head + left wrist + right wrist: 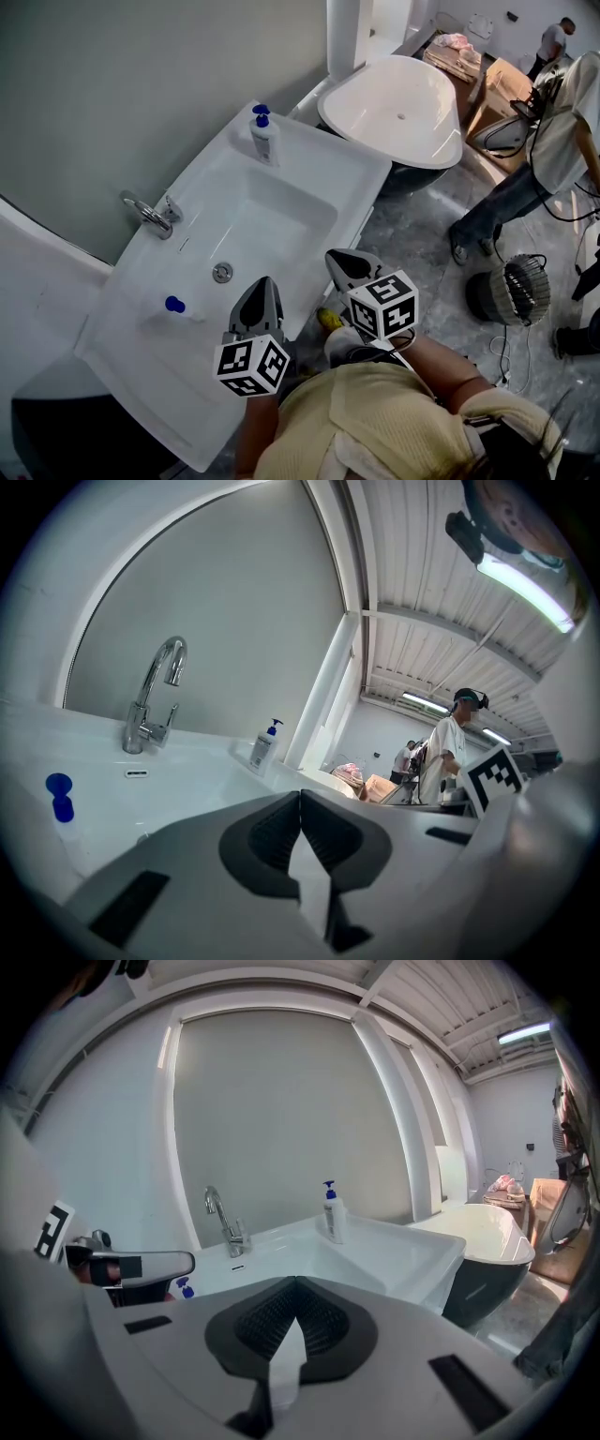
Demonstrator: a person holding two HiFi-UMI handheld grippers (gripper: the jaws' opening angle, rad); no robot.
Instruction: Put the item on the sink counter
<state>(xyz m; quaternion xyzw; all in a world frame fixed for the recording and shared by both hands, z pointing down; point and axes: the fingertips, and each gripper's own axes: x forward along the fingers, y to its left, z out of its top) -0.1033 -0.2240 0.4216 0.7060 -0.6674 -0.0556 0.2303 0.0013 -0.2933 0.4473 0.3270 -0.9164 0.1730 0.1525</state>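
A small pale bottle with a blue cap (177,307) rests on the white sink counter (141,347), left of the basin; its blue cap (59,795) also shows in the left gripper view, and the bottle (185,1288) in the right gripper view. My left gripper (262,284) hovers at the counter's front edge, to the right of that bottle, jaws shut with nothing between them. My right gripper (337,257) hangs beside the counter's front edge over the floor, also shut and empty. In their own views, the left gripper (300,795) and the right gripper (296,1282) show their pads pressed together.
A chrome faucet (148,214) stands behind the basin (253,234). A white pump bottle (263,132) sits at the counter's far corner. A white bathtub (398,108) lies beyond. A person (534,159) stands on the grey floor near a wire fan (520,291) and cardboard boxes (497,89).
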